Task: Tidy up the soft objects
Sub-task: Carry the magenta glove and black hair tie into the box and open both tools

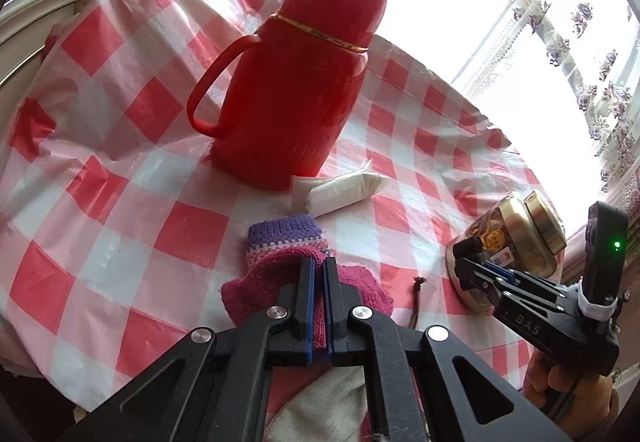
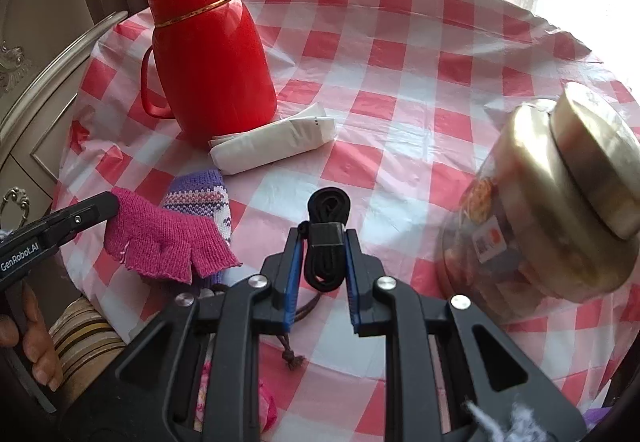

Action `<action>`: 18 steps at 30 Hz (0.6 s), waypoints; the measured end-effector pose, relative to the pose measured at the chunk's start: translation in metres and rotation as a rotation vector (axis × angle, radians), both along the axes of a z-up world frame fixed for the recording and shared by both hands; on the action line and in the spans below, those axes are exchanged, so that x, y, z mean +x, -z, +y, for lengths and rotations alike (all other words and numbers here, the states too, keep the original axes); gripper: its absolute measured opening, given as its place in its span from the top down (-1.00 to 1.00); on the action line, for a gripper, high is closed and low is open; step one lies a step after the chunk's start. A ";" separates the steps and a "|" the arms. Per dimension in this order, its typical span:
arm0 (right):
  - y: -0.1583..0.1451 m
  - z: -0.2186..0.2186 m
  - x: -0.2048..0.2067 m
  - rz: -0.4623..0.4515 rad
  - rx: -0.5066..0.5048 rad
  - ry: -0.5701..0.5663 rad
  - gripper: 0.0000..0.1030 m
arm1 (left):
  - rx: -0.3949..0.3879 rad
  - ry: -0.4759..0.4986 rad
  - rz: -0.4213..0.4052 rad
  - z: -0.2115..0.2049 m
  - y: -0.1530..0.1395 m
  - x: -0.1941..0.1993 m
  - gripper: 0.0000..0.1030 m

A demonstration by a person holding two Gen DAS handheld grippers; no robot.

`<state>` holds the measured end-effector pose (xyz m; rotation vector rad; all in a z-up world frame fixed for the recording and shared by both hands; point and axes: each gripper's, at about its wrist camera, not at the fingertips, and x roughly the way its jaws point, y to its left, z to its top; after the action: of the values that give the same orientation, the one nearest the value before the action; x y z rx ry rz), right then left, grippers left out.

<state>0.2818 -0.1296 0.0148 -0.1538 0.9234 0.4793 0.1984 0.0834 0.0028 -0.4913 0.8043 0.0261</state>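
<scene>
We found a round desk covered with a red-and-white checked plastic cloth, creased in places. Behind it stood a bright window with a flowered lace curtain; at ten o'clock in the right wrist view we saw a cream cabinet with ornate trim and plain drapes above it.

A red flask with a gold band and a side handle stood upright at eleven o'clock in that view. A white soft packet lay touching its base. A glass jar with a gold lid stood at three o'clock, its contents blurred.

The magenta knit glove was ribbed, with cut-off finger stubs and a small frayed nick at its hem. It lay partly over a purple striped knit glove at nine o'clock in the right wrist view. The left tool was clamped on the magenta glove's fabric, its blue pads nearly meeting.

The right tool gripped a black coiled cord, bundled by a black band, its loop protruding beyond the fingertips. A brown knotted string lay on the cloth beneath that tool. We noted a hand on the left tool's handle.
</scene>
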 end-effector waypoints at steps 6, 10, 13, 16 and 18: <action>-0.013 -0.027 -0.022 -0.006 0.013 0.042 0.55 | 0.006 0.026 -0.064 -0.012 -0.022 -0.007 0.92; -0.019 -0.047 -0.035 -0.005 0.027 0.076 0.55 | 0.011 0.047 -0.100 -0.022 -0.036 -0.013 0.92; -0.026 -0.062 -0.044 -0.010 0.032 0.101 0.55 | 0.009 0.072 -0.121 -0.034 -0.048 -0.018 0.92; -0.035 -0.079 -0.056 -0.025 0.035 0.129 0.55 | 0.015 0.111 -0.141 -0.051 -0.058 -0.023 0.92; -0.040 -0.090 -0.064 -0.036 0.035 0.145 0.55 | 0.010 0.139 -0.147 -0.063 -0.062 -0.026 0.92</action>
<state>0.2181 -0.2199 0.0553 -0.0625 0.8837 0.3573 0.1721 0.0208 0.0648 -0.4219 0.6925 -0.1331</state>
